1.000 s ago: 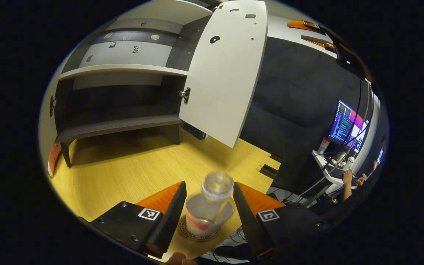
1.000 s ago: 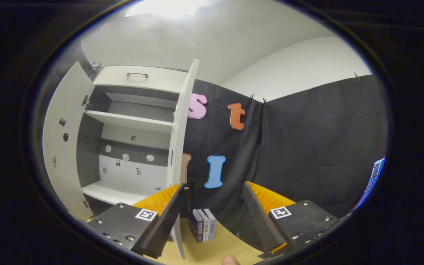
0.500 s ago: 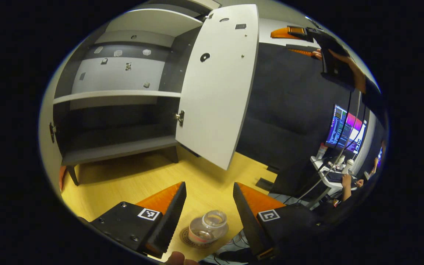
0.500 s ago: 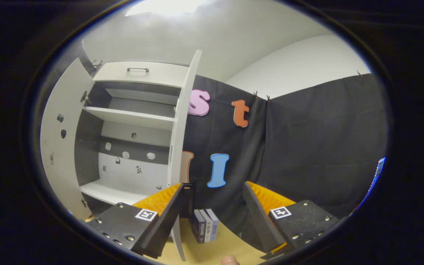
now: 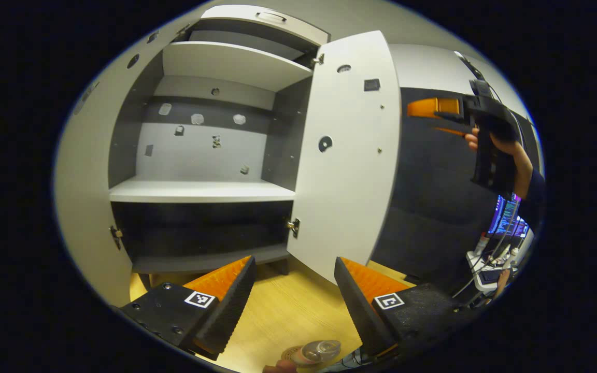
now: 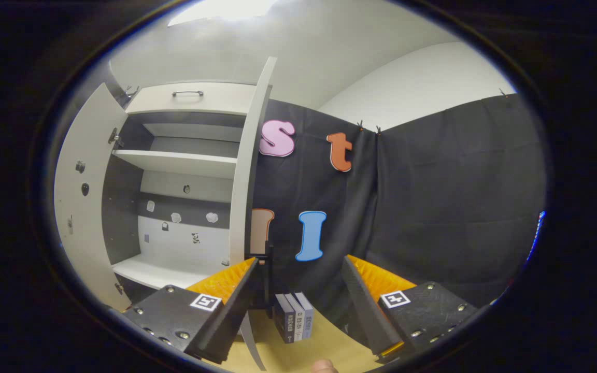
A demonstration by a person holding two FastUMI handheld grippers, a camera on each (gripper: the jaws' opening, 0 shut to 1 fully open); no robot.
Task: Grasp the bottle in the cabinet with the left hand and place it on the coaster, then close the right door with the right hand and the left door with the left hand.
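Holding both tongs wide and empty, I am seeing the bottle (image 5: 320,350) on its coaster (image 5: 292,354) below my left gripper (image 5: 294,272), apart from it.

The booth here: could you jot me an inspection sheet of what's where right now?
Surface: wooden table, bare ahead of the cabinet.
Job's things: bottle on the coaster at the near edge; cabinet with right door and left door both open, shelves bare.
Clutter: books upright beside the cabinet.
Grippers: left gripper open, empty, above the bottle; right gripper open, empty, raised near the right door.
Cables: a bundle hanging by the monitor.
Surroundings: black cloth wall; lit monitor; side desk.
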